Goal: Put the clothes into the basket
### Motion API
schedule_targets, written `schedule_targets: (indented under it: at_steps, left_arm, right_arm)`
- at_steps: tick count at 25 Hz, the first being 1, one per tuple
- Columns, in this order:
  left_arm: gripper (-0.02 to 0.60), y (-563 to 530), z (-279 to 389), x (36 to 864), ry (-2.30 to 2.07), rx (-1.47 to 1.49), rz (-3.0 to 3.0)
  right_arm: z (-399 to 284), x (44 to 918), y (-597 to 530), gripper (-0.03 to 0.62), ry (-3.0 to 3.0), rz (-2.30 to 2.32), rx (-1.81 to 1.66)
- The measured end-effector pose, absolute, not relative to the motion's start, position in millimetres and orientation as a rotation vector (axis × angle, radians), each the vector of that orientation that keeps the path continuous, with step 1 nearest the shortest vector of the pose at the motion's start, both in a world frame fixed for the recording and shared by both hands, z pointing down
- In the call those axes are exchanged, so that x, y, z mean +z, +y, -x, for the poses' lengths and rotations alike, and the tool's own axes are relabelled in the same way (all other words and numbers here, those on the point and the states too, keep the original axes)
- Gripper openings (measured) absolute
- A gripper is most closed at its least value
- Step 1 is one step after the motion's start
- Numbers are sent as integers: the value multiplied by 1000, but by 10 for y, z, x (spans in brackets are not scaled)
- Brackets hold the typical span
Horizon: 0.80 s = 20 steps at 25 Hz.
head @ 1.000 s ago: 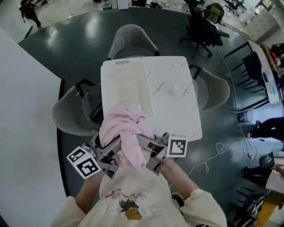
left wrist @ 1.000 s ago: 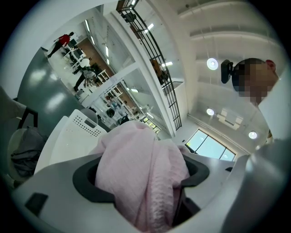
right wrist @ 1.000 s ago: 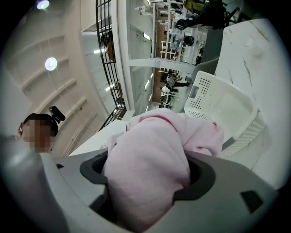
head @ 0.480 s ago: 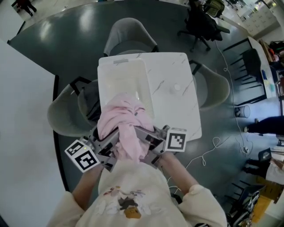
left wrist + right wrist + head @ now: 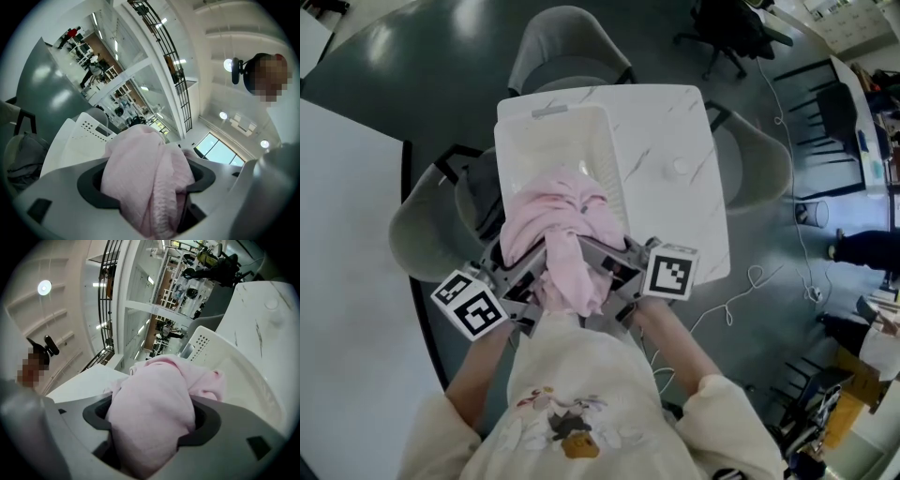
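Currently holding up a pink garment (image 5: 562,234), pale rose and knit-textured, bunching into a soft crumpled heap with thick rolls folding over one another. Hanging it over the near end of the white basket (image 5: 553,150), upper folds leaning toward the basket's inside, a narrower tail drooping down toward the person's chest. Whether touching the rim or not, impossible to say. Keeping the basket on the left part of the white marbled table (image 5: 670,187), perforated far wall showing in both gripper views.

Pinching the cloth from the left with the left tool (image 5: 523,281), jaws pressing on a thick fold filling the whole gap between them. Pinching likewise from the right with the right tool (image 5: 614,279), jaws clamping a fat roll of the same cloth. Angling both tools inward, almost meeting beneath the bundle, with the marker cubes (image 5: 471,305) sticking out to either side. Reaching forward with both forearms in cream sleeves (image 5: 712,422), close to the body, at the table's near edge.
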<state>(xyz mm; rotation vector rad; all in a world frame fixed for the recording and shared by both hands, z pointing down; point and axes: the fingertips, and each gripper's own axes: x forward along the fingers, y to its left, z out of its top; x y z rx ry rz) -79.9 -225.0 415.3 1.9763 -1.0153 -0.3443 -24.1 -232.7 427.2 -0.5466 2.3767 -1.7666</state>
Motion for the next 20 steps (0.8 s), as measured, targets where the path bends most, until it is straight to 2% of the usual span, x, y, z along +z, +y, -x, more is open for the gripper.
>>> schedule_targets:
  at_steps: [10, 20]
  left_arm:
    - [380, -2583, 882, 4557, -1035, -307, -1967]
    - [337, -2809, 915, 4874, -1129, -179, -1936]
  right_arm:
    - [249, 4668, -2643, 379, 2419, 734, -1762]
    - [199, 5012, -2911, 373, 2547, 929, -1693]
